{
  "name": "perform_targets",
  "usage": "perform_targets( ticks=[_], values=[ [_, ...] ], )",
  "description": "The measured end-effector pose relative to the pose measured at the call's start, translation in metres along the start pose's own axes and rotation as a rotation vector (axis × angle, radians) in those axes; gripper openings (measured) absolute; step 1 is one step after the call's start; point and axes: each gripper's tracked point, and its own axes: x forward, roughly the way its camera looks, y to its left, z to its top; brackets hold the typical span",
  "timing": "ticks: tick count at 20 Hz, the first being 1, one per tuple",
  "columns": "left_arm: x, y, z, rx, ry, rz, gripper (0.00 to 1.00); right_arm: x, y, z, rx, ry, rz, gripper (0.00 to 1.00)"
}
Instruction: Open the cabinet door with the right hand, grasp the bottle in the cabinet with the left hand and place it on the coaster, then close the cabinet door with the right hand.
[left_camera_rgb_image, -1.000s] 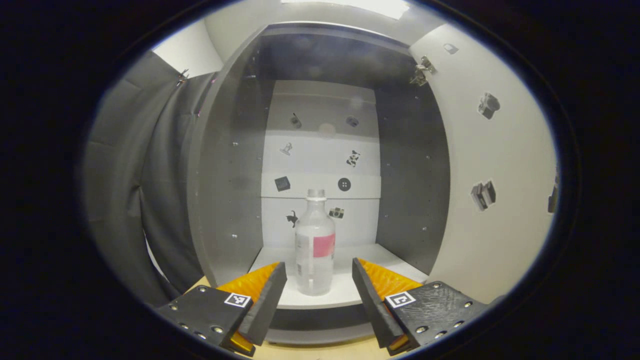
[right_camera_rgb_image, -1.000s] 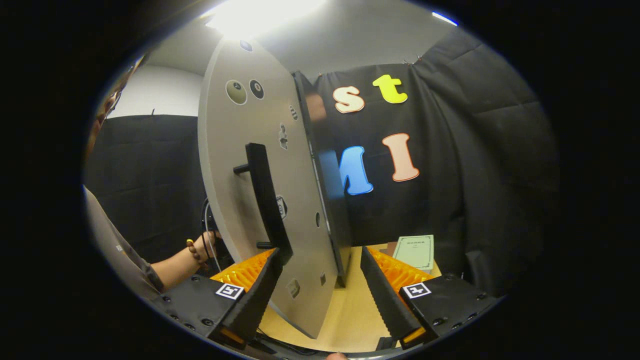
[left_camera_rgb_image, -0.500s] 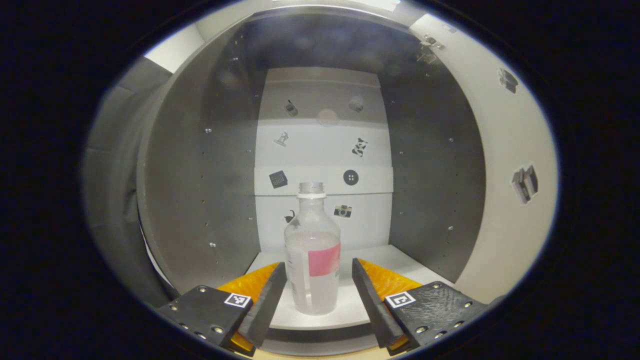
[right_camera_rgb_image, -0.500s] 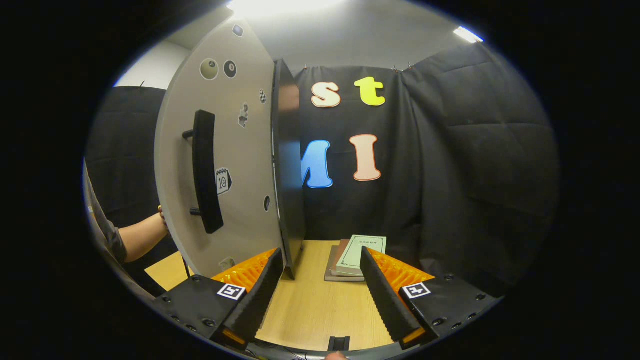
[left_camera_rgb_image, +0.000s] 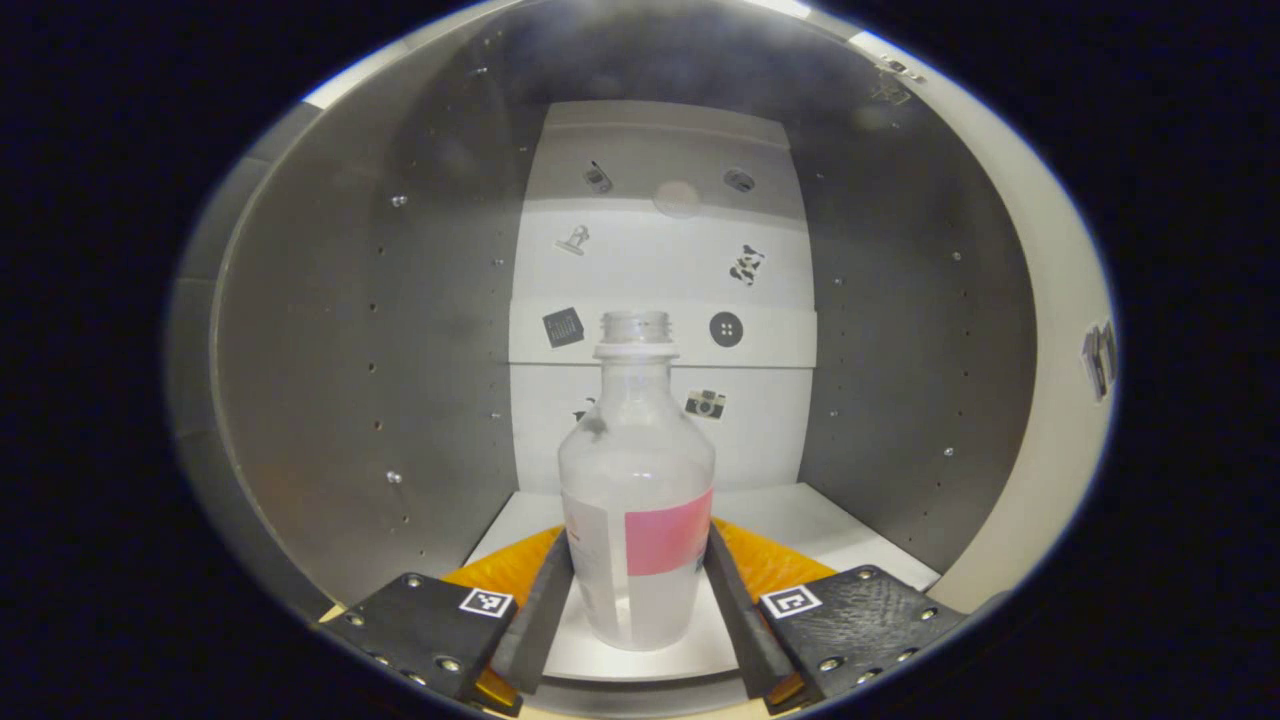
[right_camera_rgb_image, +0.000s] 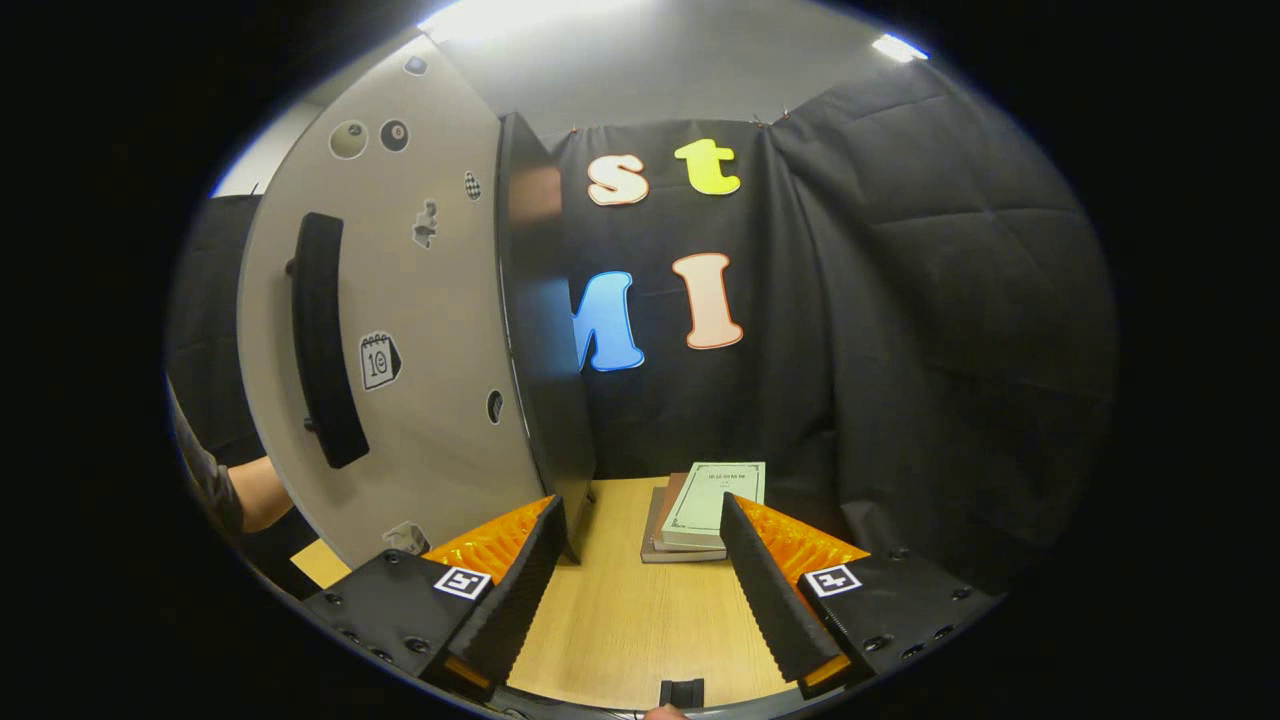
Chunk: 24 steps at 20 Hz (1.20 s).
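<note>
Clear bottle stands on cabinet floor between your left gripper fingers, jaws apart | step: grasping; next squeeze, lift out | right gripper spread, idle beside open door

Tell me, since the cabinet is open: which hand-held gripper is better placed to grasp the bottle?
Left: its hand-held gripper already straddles the bottle; the right faces the table.

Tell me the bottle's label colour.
Pink and white, on the bottle, clearest in the left gripper view.
</note>
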Motion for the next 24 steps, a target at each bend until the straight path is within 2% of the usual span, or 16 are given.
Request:
perform_targets(
  ticks=[5,9,12,18,24],
  values=[
    [-0.041,0.012,0.024,0.011,-0.085,0.002,0.75,0.011,-0.004,0.01,0.032,-0.029,-0.002,0.98],
    [-0.09,0.027,0.042,0.017,-0.165,0.017,0.72,0.021,0.008,0.014,0.011,-0.038,0.045,0.98],
    [-0.125,0.043,0.038,0.007,-0.188,0.036,0.72,0.034,0.019,0.018,0.002,-0.052,0.082,0.98],
    [-0.181,0.084,-0.002,0.003,-0.167,0.096,0.73,0.055,0.041,0.024,0.045,-0.063,0.18,0.98],
    [-0.228,0.123,-0.062,-0.063,-0.125,0.149,0.72,0.066,0.04,0.041,0.077,-0.097,0.192,0.98]
  ],
)
